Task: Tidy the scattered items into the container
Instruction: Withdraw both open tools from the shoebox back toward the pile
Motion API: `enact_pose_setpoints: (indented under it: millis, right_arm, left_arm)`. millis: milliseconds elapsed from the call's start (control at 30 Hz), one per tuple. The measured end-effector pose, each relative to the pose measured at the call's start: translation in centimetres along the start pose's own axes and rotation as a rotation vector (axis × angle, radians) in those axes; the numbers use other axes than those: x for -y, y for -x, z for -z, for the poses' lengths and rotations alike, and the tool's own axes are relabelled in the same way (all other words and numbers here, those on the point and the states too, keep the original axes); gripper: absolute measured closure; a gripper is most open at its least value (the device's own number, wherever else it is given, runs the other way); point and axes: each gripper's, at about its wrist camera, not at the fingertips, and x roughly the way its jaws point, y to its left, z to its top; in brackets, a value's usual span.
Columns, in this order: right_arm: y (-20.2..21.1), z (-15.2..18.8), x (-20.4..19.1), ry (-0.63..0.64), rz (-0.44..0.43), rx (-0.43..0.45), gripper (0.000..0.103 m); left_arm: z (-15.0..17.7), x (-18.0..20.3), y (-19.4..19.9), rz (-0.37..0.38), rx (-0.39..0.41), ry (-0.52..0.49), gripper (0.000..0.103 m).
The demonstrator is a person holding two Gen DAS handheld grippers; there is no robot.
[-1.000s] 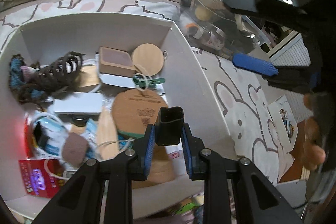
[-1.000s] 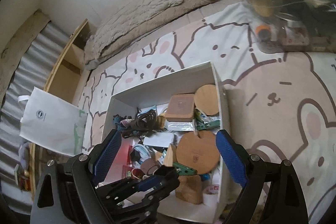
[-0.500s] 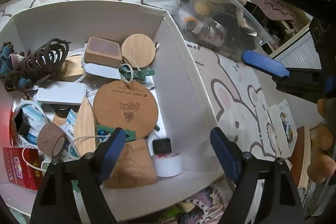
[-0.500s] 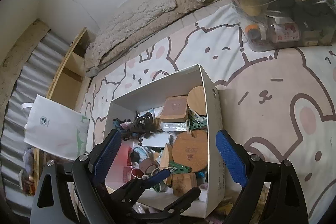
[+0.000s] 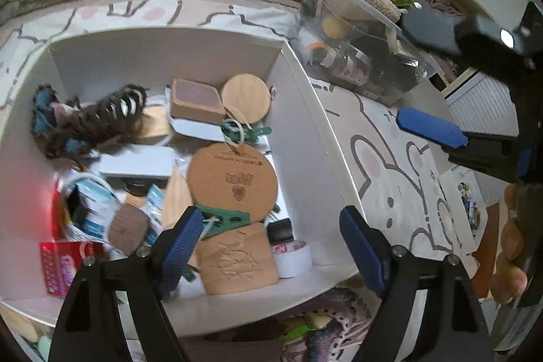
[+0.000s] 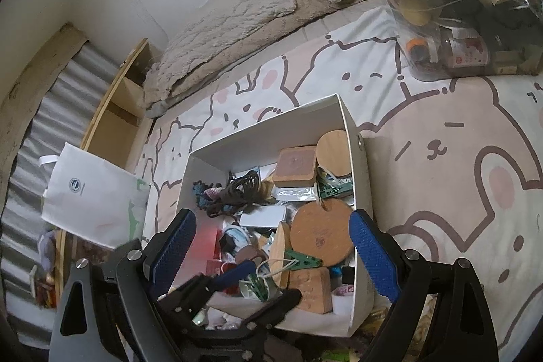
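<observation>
A white box (image 5: 307,111) sits on the bear-print rug and holds several items: round wooden coasters, green clips, a brown hair claw, a tape roll (image 5: 292,255) and a small black block (image 5: 280,229) by its near right corner. My left gripper (image 5: 271,246) is open and empty above the box's near edge. My right gripper (image 6: 271,246) is open and empty, higher up over the same box (image 6: 360,165); it shows at the right of the left wrist view (image 5: 431,128). The left gripper shows below it (image 6: 237,287).
A clear plastic tub (image 5: 356,56) full of things stands right of the box, also in the right wrist view (image 6: 468,33). Grey cushions (image 6: 237,16) line the wall behind. A white paper bag (image 6: 91,199) stands left. Colourful items (image 5: 325,324) lie on the rug just before the box.
My left gripper opened and let go of the small black block, which now lies in the box by the tape roll. The right gripper rose and stayed open.
</observation>
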Motion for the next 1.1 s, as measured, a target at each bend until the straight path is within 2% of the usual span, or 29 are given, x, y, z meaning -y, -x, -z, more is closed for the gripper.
enact_pose_setpoints:
  millis: [433, 500, 633, 700, 800, 833, 867, 1100]
  right_arm:
    - [2.7, 2.3, -1.4, 0.056, 0.037, 0.026, 0.011]
    - [3.2, 2.8, -1.6, 0.069, 0.048, 0.033, 0.011]
    - [3.9, 3.9, -2.4, 0.112, 0.078, 0.039, 0.011]
    - [4.3, 4.5, -3.0, 0.141, 0.097, 0.042, 0.011]
    - [5.0, 5.6, -3.7, 0.189, 0.142, 0.066, 0.011]
    - [5.3, 5.9, -4.0, 0.203, 0.157, 0.083, 0.009]
    - [5.8, 6.3, -4.2, 0.218, 0.174, 0.111, 0.0]
    - [7.8, 7.9, -5.2, 0.242, 0.181, 0.172, 0.0]
  left_arm:
    - [0.7, -1.6, 4.6, -0.102, 0.062, -0.009, 0.019]
    - [0.9, -1.8, 5.3, -0.118, 0.07, -0.008, 0.014]
    - [1.4, -2.2, 7.0, -0.145, 0.098, -0.006, 0.01]
    - [1.5, -2.3, 7.8, -0.155, 0.112, -0.008, 0.004]
    - [1.8, -2.5, 9.3, -0.166, 0.135, -0.011, 0.0]
    - [1.9, -2.5, 9.9, -0.172, 0.146, -0.013, 0.0]
    - [2.1, -2.5, 10.5, -0.18, 0.156, -0.014, 0.0]
    - [2.6, -2.1, 14.4, -0.216, 0.235, -0.041, 0.0]
